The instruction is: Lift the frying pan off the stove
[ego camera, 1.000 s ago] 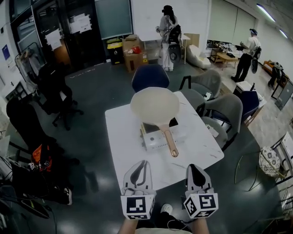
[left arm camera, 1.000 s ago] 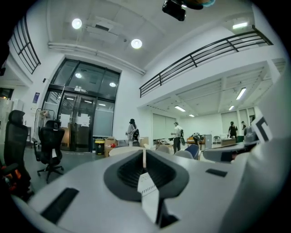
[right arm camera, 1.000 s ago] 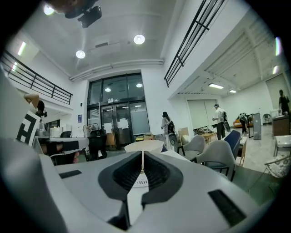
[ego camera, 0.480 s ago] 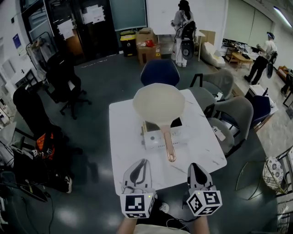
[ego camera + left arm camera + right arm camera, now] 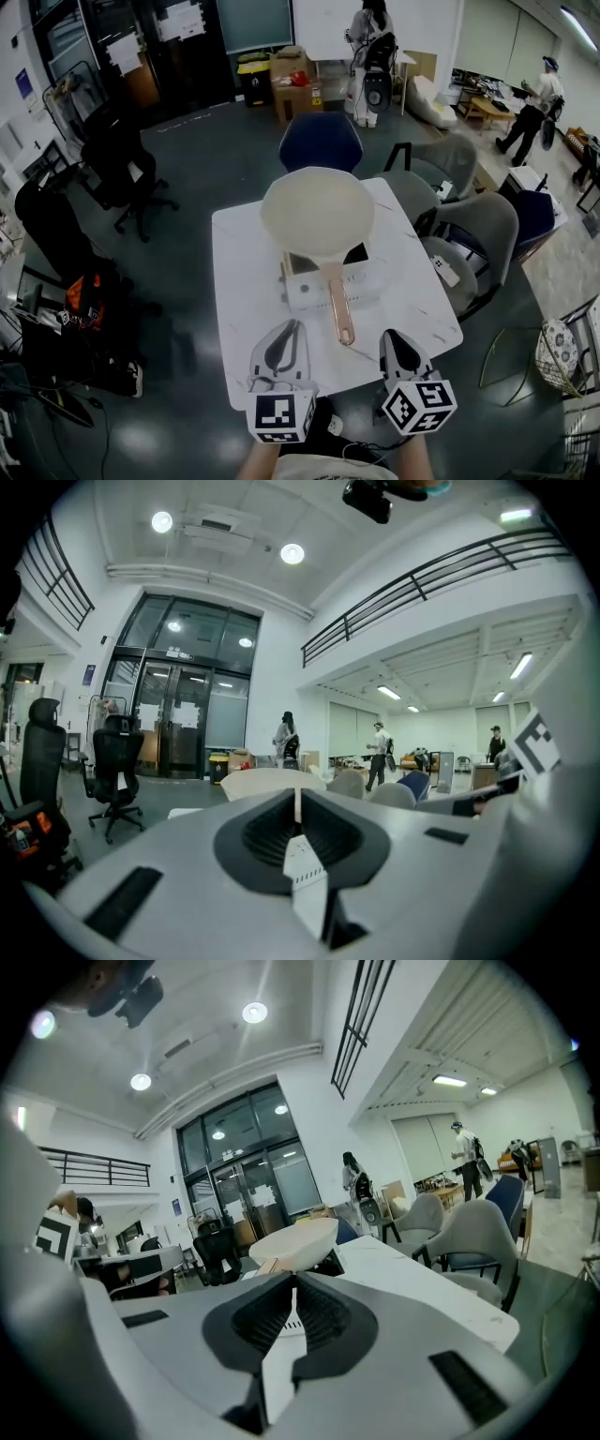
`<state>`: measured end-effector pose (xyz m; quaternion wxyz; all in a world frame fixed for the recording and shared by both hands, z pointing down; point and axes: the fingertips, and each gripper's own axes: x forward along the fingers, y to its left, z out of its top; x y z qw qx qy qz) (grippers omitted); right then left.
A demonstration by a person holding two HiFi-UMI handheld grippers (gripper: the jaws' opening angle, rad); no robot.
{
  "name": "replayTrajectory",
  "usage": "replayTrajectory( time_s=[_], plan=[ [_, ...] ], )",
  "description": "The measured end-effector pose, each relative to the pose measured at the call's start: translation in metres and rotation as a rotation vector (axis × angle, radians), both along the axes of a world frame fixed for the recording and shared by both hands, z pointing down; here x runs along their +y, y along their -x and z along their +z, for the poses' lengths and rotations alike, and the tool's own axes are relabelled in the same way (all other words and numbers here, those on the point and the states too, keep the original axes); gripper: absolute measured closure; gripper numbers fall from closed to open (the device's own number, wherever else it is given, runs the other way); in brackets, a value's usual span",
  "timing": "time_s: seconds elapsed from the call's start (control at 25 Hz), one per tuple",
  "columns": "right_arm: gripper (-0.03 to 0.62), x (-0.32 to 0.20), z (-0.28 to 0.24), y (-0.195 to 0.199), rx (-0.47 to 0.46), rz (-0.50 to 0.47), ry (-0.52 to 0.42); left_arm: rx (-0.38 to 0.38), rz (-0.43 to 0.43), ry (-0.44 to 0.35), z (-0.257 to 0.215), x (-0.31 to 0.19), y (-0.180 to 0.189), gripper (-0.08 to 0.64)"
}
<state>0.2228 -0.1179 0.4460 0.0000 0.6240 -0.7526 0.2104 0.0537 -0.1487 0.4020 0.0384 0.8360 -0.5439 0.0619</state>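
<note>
A cream frying pan [image 5: 317, 212] with a copper-coloured handle [image 5: 338, 305] rests on a small white stove [image 5: 309, 286] on a white table [image 5: 244, 281]. The handle points toward me. My left gripper [image 5: 288, 330] and right gripper [image 5: 389, 338] hover side by side over the table's near edge, both shut and empty, just short of the handle's end. In the right gripper view the pan [image 5: 292, 1241] shows above the shut right gripper [image 5: 294, 1286]. The left gripper view has the pan's rim [image 5: 267, 778] just over the shut left gripper [image 5: 297, 799].
Grey chairs [image 5: 473, 234] crowd the table's right side and a blue chair [image 5: 320, 142] stands at its far end. Black office chairs [image 5: 117, 164] and bags [image 5: 84, 305] sit to the left. Two people [image 5: 370, 37] stand far across the room.
Both grippers have moved forward and a little down toward the table's near edge and the pan handle. Their jaws stayed shut. The pan and stove have not moved.
</note>
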Motion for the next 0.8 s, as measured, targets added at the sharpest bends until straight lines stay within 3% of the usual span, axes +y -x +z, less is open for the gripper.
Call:
replayTrajectory(
  time_s=[0.2,0.36,0.56,0.8],
  plan=[
    [0.569,-0.026,0.012,0.003,-0.024,-0.045,0.089,0.006,0.007,0.010,0.002,-0.027,-0.001,0.531],
    [0.569,-0.039,0.016,0.015,-0.185,-0.142,0.152,-0.005,0.020,0.023,0.006,-0.046,0.000,0.531],
    [0.568,-0.042,0.028,0.033,-0.294,-0.308,0.254,0.007,0.025,0.058,0.018,-0.066,0.002,0.531],
    [0.517,-0.050,0.024,0.047,-0.539,-0.376,0.315,0.014,0.044,0.076,0.022,-0.084,0.000,0.531]
  ],
)
